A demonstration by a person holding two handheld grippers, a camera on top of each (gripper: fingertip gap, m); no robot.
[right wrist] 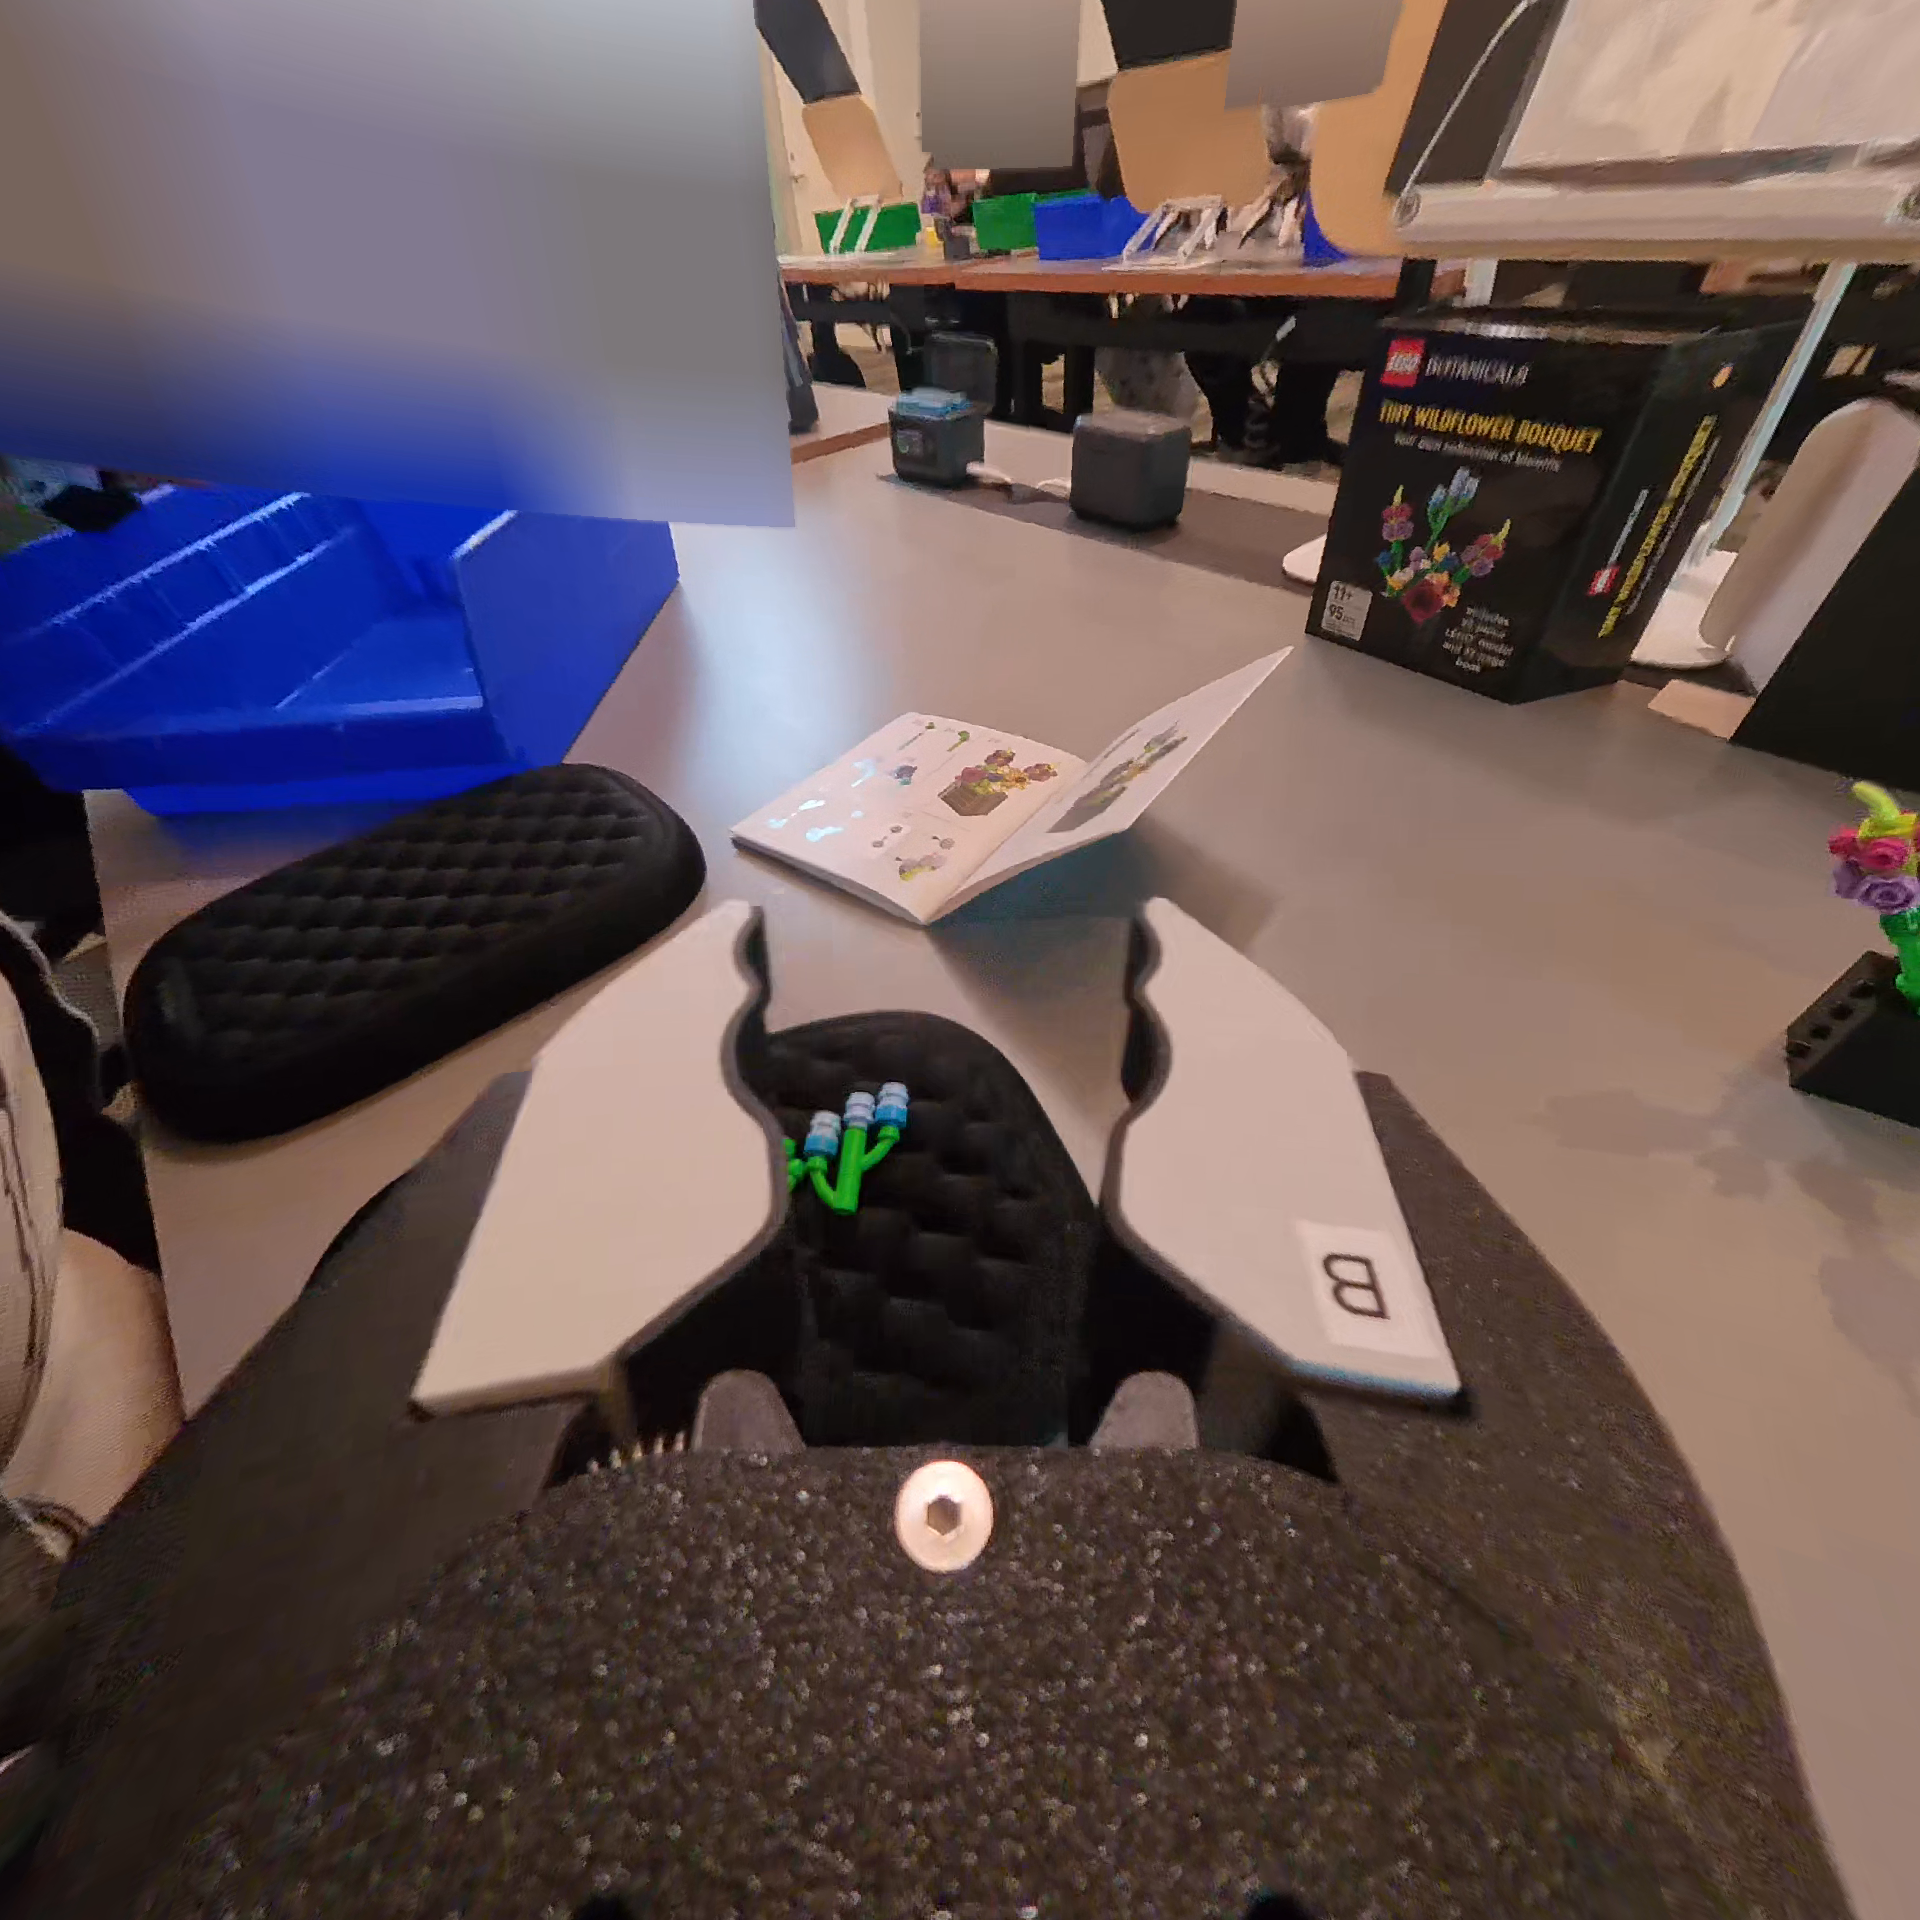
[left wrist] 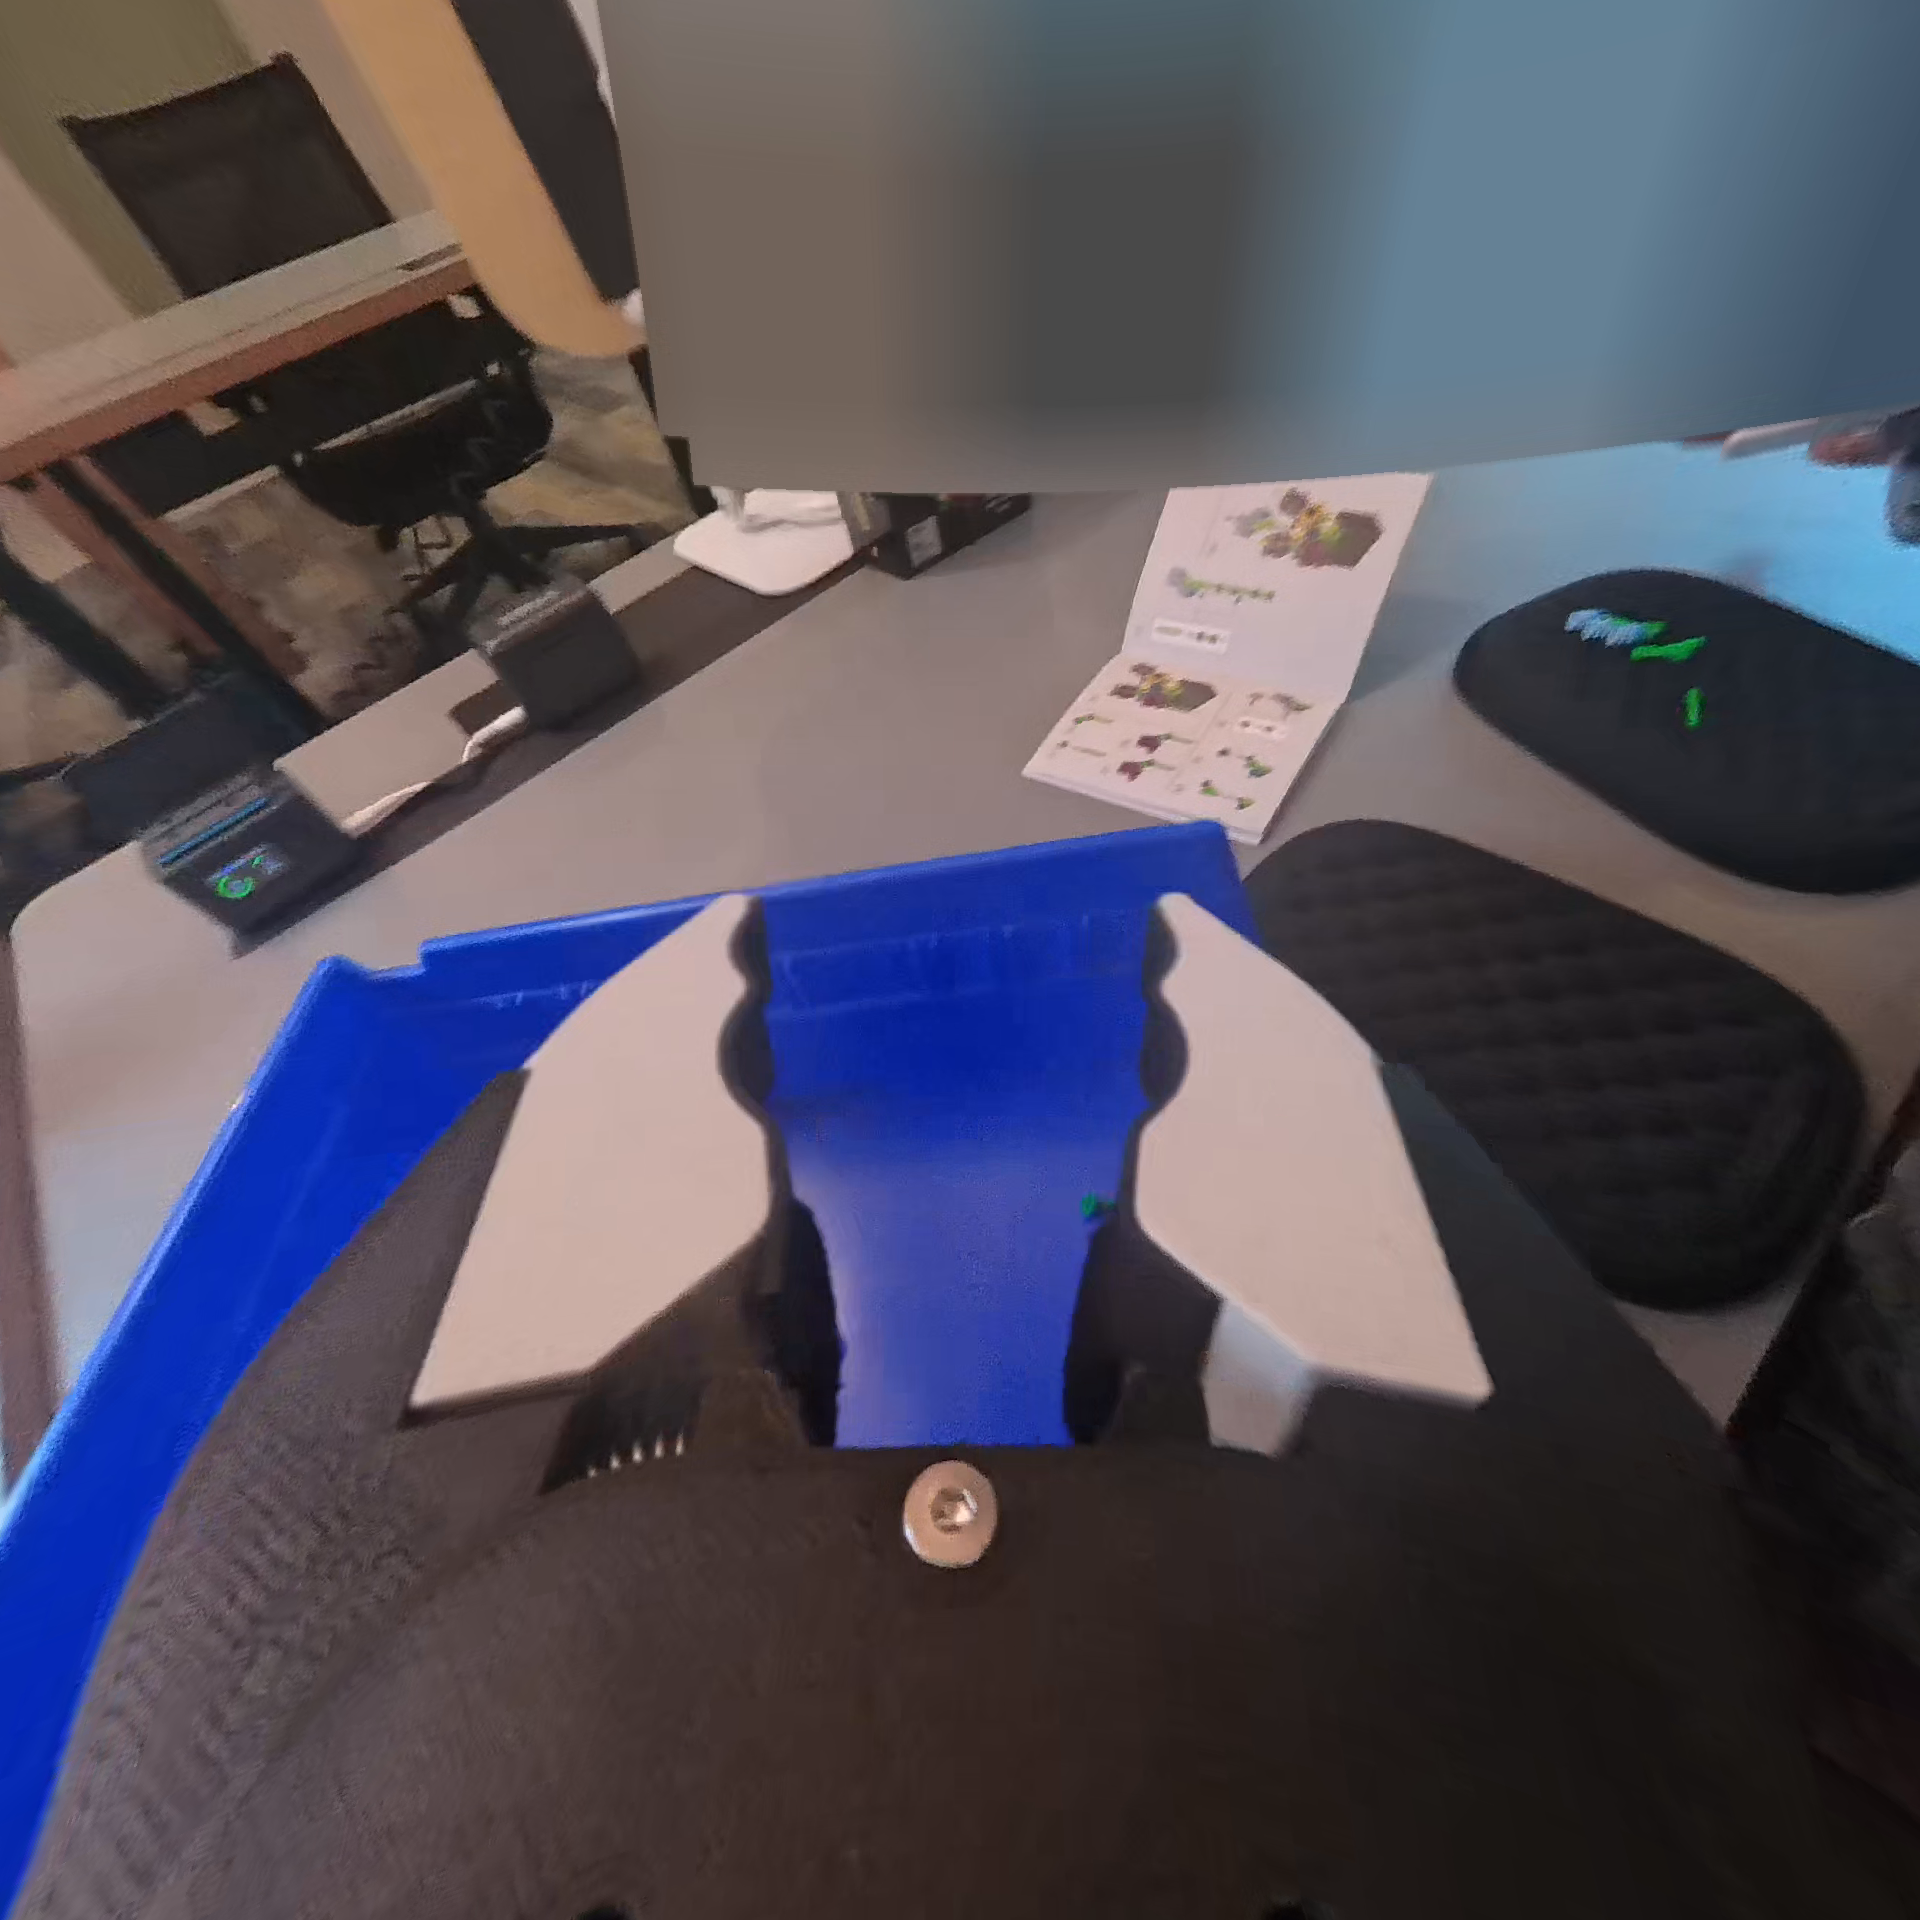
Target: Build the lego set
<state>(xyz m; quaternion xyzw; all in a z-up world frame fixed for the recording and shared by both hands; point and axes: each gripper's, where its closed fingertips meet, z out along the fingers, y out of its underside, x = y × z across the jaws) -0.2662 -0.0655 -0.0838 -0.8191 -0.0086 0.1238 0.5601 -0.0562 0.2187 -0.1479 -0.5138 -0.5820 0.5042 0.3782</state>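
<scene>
My left gripper (left wrist: 951, 997) agape, empty, over blue bin (left wrist: 343, 1049); right gripper (right wrist: 940, 997) agape above green stem with blue buds (right wrist: 854, 1143) on black pad (right wrist: 935, 1226); risk I see: soft pad gives, fingers knock stem aside.

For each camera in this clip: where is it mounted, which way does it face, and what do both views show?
Left wrist view: on the left gripper, angled down into the blue bin; its open grey fingers show.
Right wrist view: on the right gripper, low over a black pad bearing a green stem piece; its open fingers show.
Shared: the bin, instruction booklet, both pads, grey table.
</scene>
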